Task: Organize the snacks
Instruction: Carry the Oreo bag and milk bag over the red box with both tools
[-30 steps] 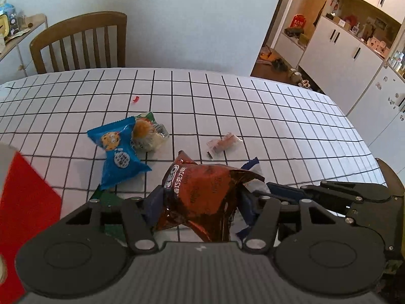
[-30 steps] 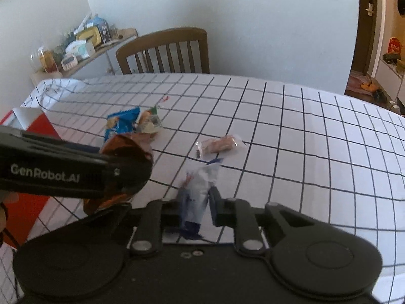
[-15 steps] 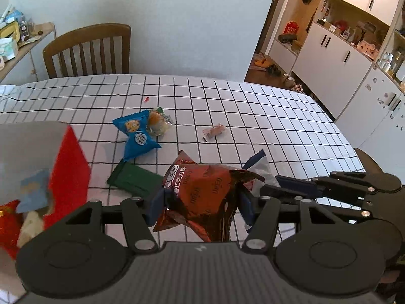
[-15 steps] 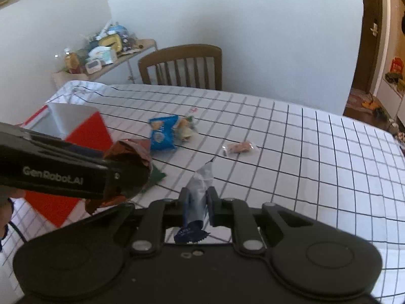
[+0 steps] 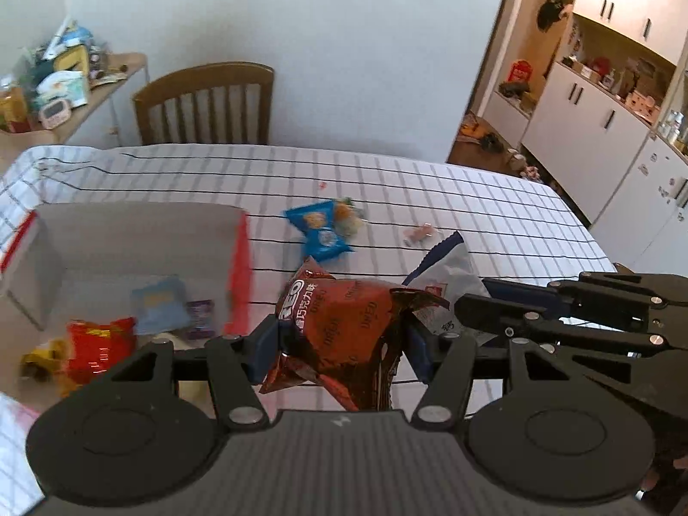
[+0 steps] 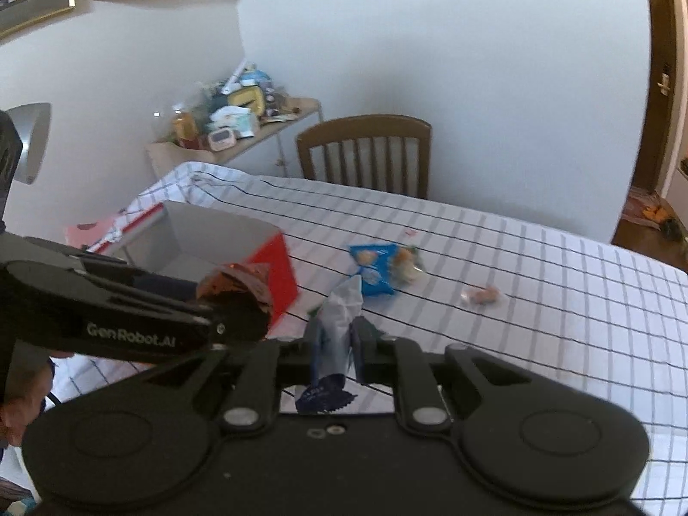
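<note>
A: Blur smears the open red-and-white cardboard box (image 5: 129, 236) at the left of the white black-gridded tablecloth (image 5: 494, 198); the packets inside are only shapes: a red one (image 5: 96, 346), a pale blue one (image 5: 159, 305).

B: And the grippers?

A: The left gripper (image 5: 339, 346) is clamped on a crinkled reddish-brown foil Oreo packet (image 5: 344, 322), whose lower end is hidden behind the gripper body. The right gripper (image 6: 337, 339) has its fingers nearly together, pinching a white-and-dark-blue wrapper (image 6: 337, 318); its printing is unreadable.

B: What lies loose?

A: Two blue biscuit packets (image 5: 318, 228) touching a clear-wrapped yellowish snack (image 5: 348, 219), and a small pinkish sweet (image 5: 419, 232) apart to their right, all mid-table.

B: Open room?

A: Bare cloth on the right, to the edge. A brown wooden slatted chair (image 5: 206, 103) stands at the far edge
</note>
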